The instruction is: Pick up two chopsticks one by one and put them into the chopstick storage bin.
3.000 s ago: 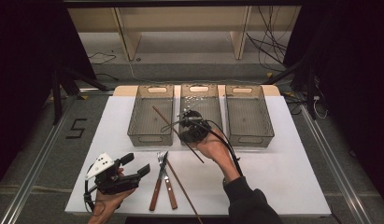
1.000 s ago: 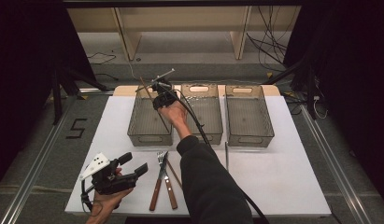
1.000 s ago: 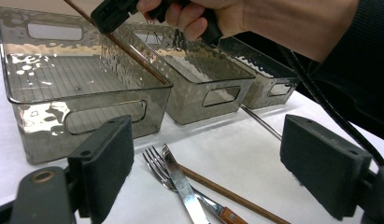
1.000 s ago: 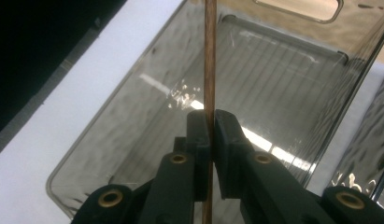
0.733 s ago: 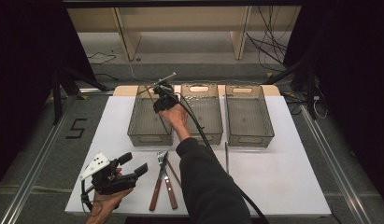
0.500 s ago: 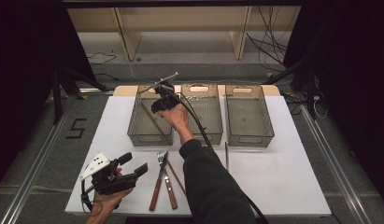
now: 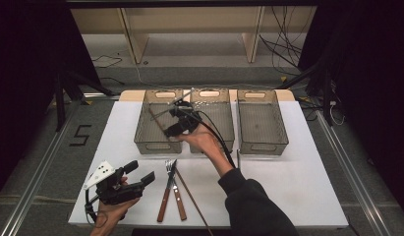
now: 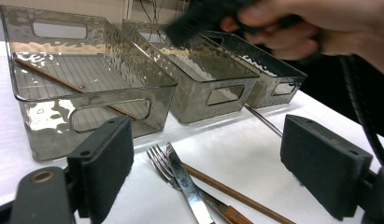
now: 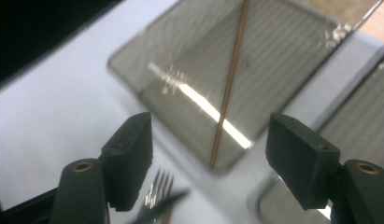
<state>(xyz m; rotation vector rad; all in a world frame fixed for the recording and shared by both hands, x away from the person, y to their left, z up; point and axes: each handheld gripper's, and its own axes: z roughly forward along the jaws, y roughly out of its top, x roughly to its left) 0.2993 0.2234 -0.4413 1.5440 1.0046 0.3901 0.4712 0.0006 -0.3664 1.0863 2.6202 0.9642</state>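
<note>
Looks like cutlery sorting into the three bins at the far edge of the table [image 7: 307,187], and one drop-off is done: a chopstick [image 9: 229,88] lies diagonally in the left bin [image 7: 145,142], w/ nothing touching it. The right gripper [image 9: 208,154] has just been opening its jaws and they stand wide apart w/ nothing between them; in the high view it hangs over the near wall of the left and middle bins [image 7: 177,123]. The left gripper [image 7: 122,183] sits near the front left corner, jaws apart too, empty. Left to sort, by the front edge: fork [image 7: 168,169], knife [image 7: 174,172] and the second chopstick [image 7: 192,196], all bunched, the chopstick partly under the other two afaict. Next move imo: bring the right gripper back toward the front edge, line the jaws across that chopstick's free end and pinch it w/o dragging the fork or knife along.
</note>
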